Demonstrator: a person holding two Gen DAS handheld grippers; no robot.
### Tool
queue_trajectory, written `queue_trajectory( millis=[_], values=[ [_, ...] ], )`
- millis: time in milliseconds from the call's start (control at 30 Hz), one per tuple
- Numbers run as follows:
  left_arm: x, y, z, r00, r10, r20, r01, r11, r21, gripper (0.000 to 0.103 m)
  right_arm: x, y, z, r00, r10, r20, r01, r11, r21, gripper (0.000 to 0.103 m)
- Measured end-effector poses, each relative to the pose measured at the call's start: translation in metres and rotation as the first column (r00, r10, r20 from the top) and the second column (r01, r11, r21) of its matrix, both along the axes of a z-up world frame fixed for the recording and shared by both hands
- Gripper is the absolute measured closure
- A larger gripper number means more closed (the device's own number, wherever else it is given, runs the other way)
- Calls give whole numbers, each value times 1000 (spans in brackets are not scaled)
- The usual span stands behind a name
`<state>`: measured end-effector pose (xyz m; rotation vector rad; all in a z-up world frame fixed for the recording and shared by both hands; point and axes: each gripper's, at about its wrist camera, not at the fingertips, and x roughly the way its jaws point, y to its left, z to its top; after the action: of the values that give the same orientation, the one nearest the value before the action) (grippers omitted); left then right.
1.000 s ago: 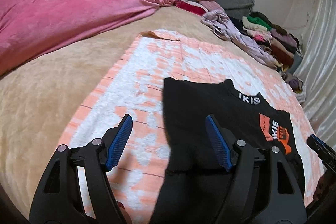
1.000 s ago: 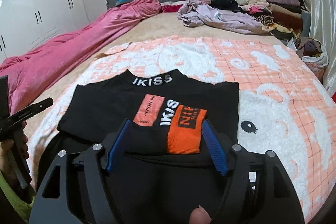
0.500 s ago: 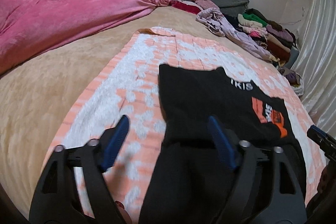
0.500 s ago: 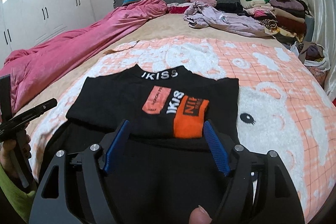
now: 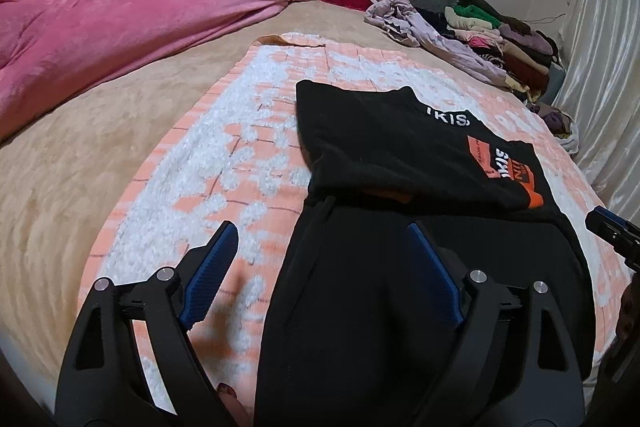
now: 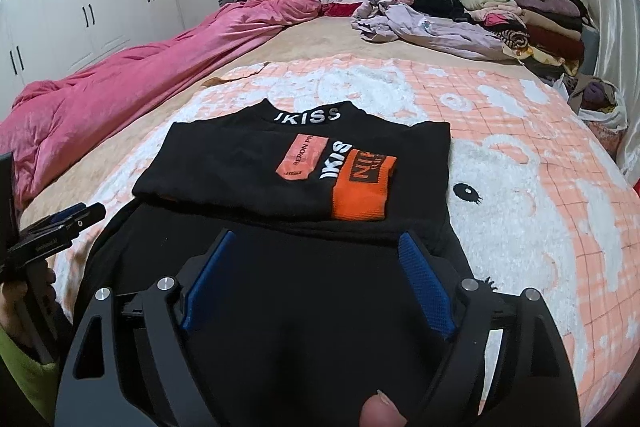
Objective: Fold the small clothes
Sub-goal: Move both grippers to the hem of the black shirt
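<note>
Black top [image 6: 304, 163] lies ahead — both grippers spread, empty.

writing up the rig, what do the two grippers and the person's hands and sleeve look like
Both the left gripper and right gripper are matte black frames with triangular cut-outs, silver bolt heads and two fingers lined with ribbed blue pads. No cables show. A bare thumb tip shows at the bottom edge; the left sleeve is yellow-green.

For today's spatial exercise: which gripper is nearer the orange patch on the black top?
Right. The right gripper sits just below the orange patch; the left gripper is at the black top's far side edge.
</note>
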<state>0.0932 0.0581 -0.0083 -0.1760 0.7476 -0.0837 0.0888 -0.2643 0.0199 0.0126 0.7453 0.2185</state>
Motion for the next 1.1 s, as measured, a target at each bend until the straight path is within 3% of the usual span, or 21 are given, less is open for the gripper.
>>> queue_trajectory(
  millis=[67, 1100],
  values=[
    [-4, 0, 0, 1000, 2, -1, -2, 1000, 2, 24, -5, 1, 0, 1000, -3, 5, 3, 1000, 2, 13],
    [-62, 12, 3, 996, 3, -90, 4, 997, 72, 23, -58, 4, -10, 998, 36, -57, -38, 999, -29, 13]
  ],
)
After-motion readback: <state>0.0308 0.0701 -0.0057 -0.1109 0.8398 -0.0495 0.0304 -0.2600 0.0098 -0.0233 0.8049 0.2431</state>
